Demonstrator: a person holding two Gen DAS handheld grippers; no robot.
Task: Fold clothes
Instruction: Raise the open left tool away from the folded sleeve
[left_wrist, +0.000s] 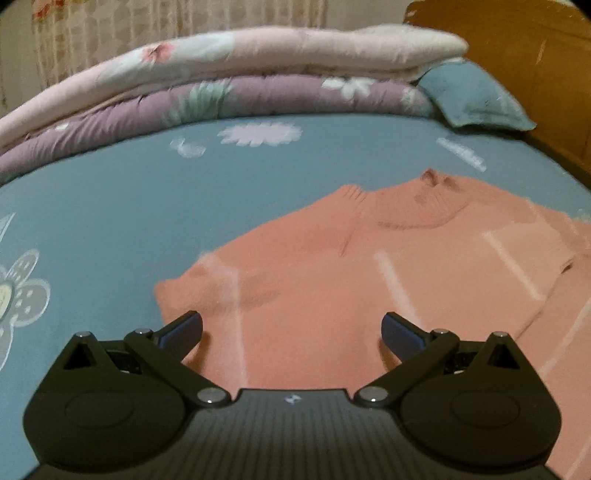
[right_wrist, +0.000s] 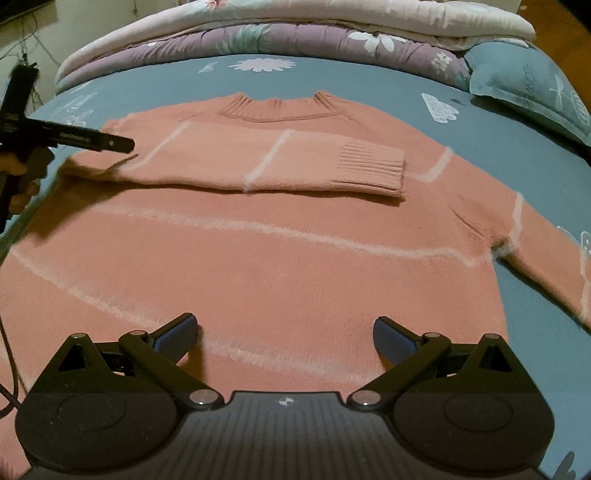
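- Left wrist view: sweater (left_wrist: 332, 266), salmon-pink with pale stripes, lies flat on the blue floral bedsheet (left_wrist: 110, 206) and fills the centre and right of the frame, its ribbed collar at centre right.
- Left gripper (left_wrist: 291, 330) hovers at the bottom centre over the sweater's folded side edge. Its jaws stand wide apart and hold nothing; the blue pads (left_wrist: 184, 326) show bare.
- Stacked quilts (left_wrist: 221, 81) run across the top of the frame, with a blue pillow (left_wrist: 476, 96) at upper right in front of a wooden headboard (left_wrist: 517, 48).
- Right wrist view: one sleeve (right_wrist: 258, 162) already lies folded across the chest, its ribbed cuff (right_wrist: 373, 168) right of centre. The other sleeve (right_wrist: 546, 258) stretches out unfolded toward the right edge.
- Judged step: the first sleeve fold is done and the second is due. The next move calls for a pinch on the outstretched sleeve near its cuff, then a carry across the body to lie over the first sleeve.
- Right gripper (right_wrist: 284, 334) sits low at the bottom centre above the sweater's lower body, level and pointed toward the collar. Its jaws are spread and empty.
- Left gripper appears again at the left edge, held by a hand (right_wrist: 14, 177), its tip just above the folded shoulder. Jaw state cannot be read from this side-on angle.
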